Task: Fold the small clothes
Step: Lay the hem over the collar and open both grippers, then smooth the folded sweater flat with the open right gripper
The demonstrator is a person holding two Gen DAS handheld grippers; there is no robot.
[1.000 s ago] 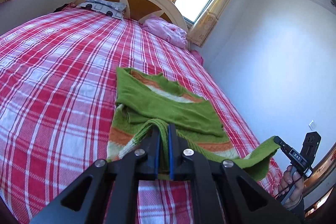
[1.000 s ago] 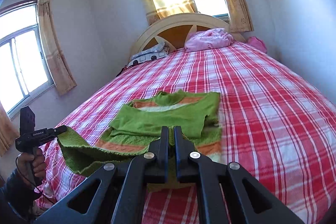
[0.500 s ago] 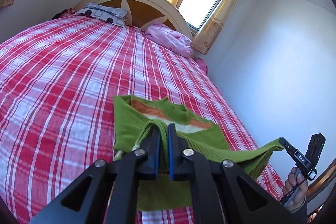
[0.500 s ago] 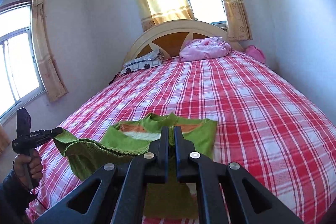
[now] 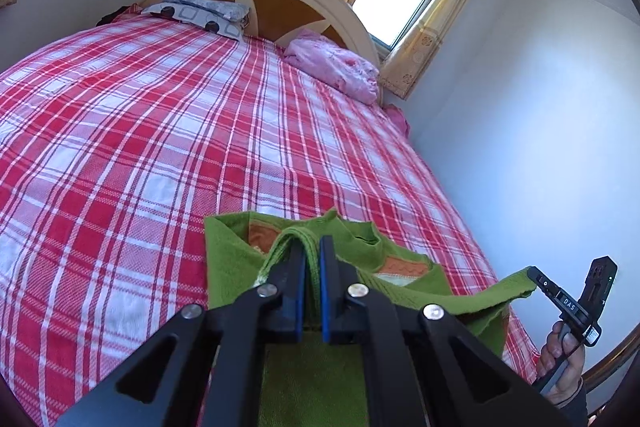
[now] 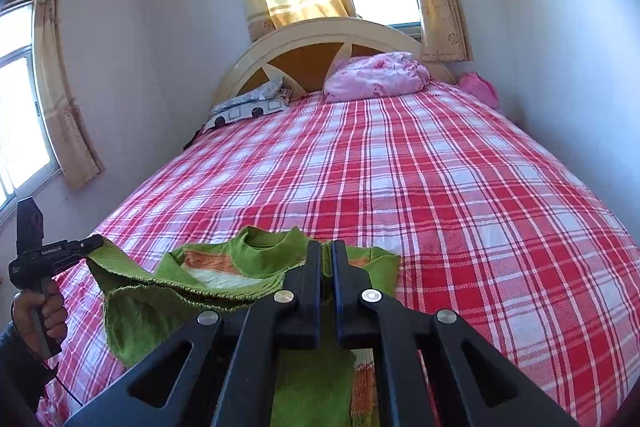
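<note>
The left gripper (image 5: 312,259) has its fingers pinched tight on the ribbed hem of a green knit sweater (image 5: 236,259). The right gripper (image 6: 326,263) clamps the same hem further along. The hem hangs stretched between them, lifted above the orange-striped collar end lying on the red plaid bed (image 6: 440,187). Beyond, a pink pillow (image 6: 376,77) and a patterned pillow (image 5: 200,13) rest against the headboard (image 6: 320,43).

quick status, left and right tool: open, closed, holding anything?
Left tool: closed, pinching the hem of the green sweater.
Right tool: closed, pinching the same hem at its other end.
</note>
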